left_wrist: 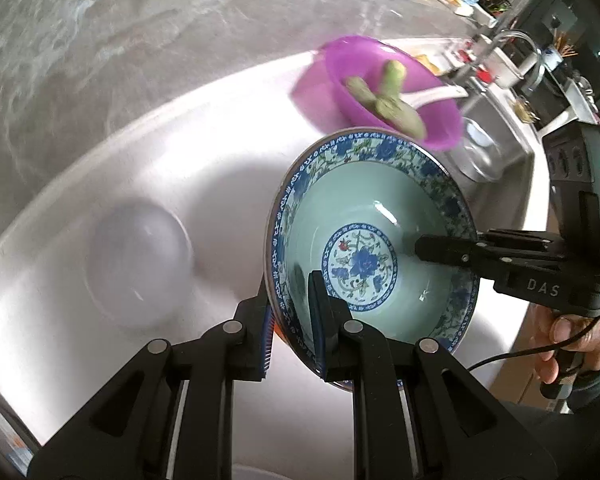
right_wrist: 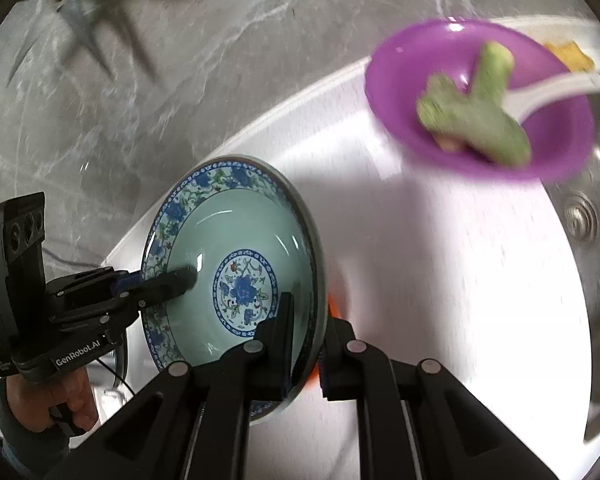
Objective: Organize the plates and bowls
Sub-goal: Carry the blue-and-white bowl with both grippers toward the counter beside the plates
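grey marbled floor (left_wrist: pixel 100 40) lies beyond a white round table (left_wrist: pixel 204 168). left gripper (left_wrist: pixel 290 332) is clenched on the near rim of a blue-patterned bowl (left_wrist: pixel 364 220), one finger inside, one outside; right gripper (right_wrist: pixel 304 344) is clamped on the opposite rim the same way, so the bowl is tilted between them above the table. a clear bowl (left_wrist: pixel 136 264) sits blurred to its left. a purple bowl (right_wrist: pixel 480 100) farther off holds a green vegetable (right_wrist: pixel 476 112) and a white spoon (right_wrist: pixel 552 88).
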`<move>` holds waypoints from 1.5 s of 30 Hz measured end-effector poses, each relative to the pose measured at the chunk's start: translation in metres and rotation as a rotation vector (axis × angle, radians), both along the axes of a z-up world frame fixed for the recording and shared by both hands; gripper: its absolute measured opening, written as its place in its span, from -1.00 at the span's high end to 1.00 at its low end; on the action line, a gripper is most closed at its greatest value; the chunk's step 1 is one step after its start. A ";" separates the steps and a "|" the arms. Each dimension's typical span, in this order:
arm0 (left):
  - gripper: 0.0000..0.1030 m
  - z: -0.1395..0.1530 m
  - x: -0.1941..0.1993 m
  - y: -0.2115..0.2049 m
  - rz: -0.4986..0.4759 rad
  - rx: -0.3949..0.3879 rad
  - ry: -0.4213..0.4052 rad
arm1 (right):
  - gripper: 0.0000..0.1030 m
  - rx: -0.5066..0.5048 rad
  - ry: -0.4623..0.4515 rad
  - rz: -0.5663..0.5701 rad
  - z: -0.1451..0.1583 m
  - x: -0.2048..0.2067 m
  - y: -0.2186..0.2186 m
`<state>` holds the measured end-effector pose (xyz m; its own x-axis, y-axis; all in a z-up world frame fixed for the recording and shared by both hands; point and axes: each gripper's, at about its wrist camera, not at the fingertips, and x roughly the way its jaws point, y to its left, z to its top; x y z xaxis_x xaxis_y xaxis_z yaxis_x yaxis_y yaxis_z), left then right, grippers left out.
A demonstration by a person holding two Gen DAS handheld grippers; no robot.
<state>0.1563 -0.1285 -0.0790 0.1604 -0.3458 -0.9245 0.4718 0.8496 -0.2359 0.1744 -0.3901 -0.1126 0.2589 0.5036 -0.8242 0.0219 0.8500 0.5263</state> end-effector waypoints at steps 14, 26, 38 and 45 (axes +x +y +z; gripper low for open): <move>0.72 -0.047 -0.140 -0.008 0.043 -0.031 0.078 | 0.76 0.003 0.101 0.034 -0.024 -0.109 -0.019; 0.72 -0.094 -0.185 -0.013 0.097 -0.002 0.108 | 0.77 -0.021 0.134 0.075 -0.061 -0.129 -0.012; 0.72 -0.121 -0.174 -0.016 0.110 -0.001 0.131 | 0.77 -0.005 0.140 0.101 -0.084 -0.133 -0.015; 0.72 -0.125 -0.172 -0.014 0.129 -0.011 0.133 | 0.77 0.013 0.126 0.123 -0.090 -0.136 -0.013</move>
